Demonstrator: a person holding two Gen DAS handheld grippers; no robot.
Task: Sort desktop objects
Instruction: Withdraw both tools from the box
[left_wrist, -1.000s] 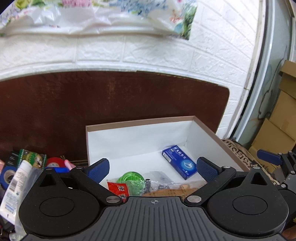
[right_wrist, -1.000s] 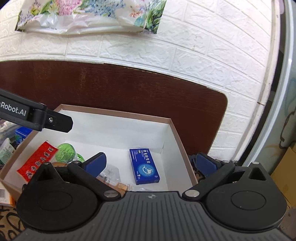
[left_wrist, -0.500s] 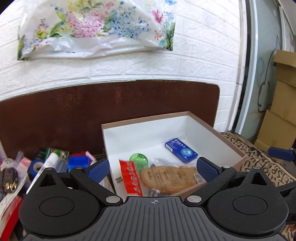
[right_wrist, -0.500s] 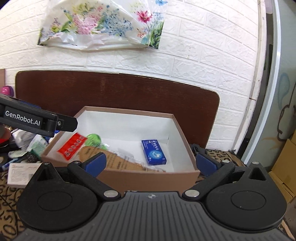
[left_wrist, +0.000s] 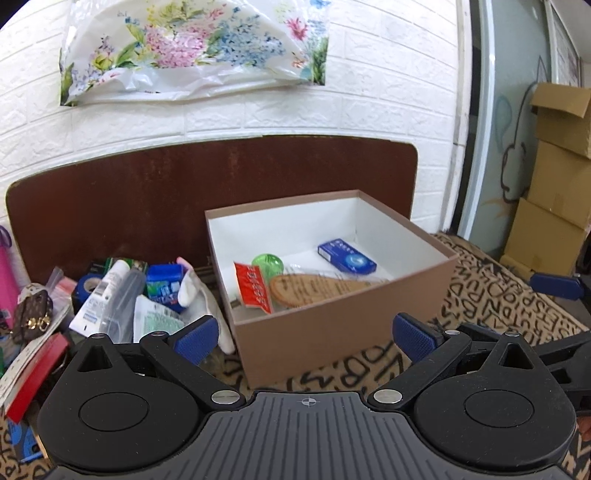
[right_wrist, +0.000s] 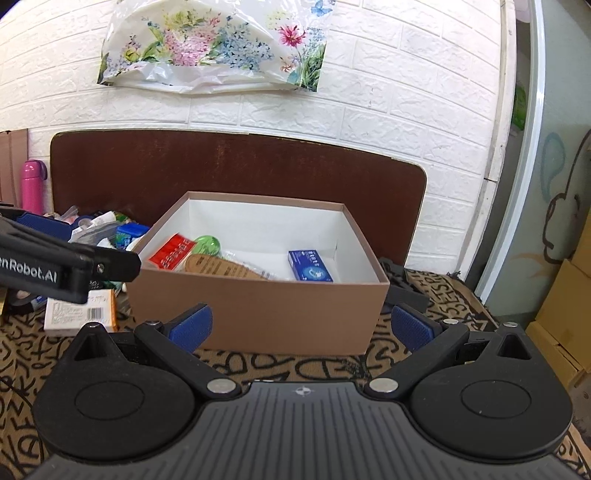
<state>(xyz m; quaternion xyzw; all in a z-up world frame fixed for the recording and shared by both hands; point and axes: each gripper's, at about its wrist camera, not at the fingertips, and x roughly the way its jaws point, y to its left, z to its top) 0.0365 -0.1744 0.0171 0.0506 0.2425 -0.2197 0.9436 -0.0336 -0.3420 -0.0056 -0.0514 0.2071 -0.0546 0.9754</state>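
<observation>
A brown cardboard box (left_wrist: 343, 321) (right_wrist: 258, 306) with a white inside stands on the patterned cloth. In it lie a blue carton (left_wrist: 346, 255) (right_wrist: 309, 266), a red sachet (left_wrist: 254, 287) (right_wrist: 173, 248), a green round thing (left_wrist: 268, 263) (right_wrist: 207, 245) and a tan oval packet (left_wrist: 314, 288) (right_wrist: 218, 266). My left gripper (left_wrist: 306, 334) is open and empty, held back in front of the box. My right gripper (right_wrist: 301, 326) is open and empty too, facing the box's near wall. A heap of loose items (left_wrist: 122, 295) lies left of the box.
A dark brown board (left_wrist: 147, 192) leans on the white brick wall behind the box. A pink bottle (right_wrist: 33, 186) stands far left. Stacked cardboard cartons (left_wrist: 554, 184) rise at the right. A white and orange carton (right_wrist: 79, 310) lies on the cloth by the left gripper's arm (right_wrist: 55, 266).
Both grippers have drawn back and up from over the box, so its whole near wall and the cloth in front now show. Both stayed open and empty.
</observation>
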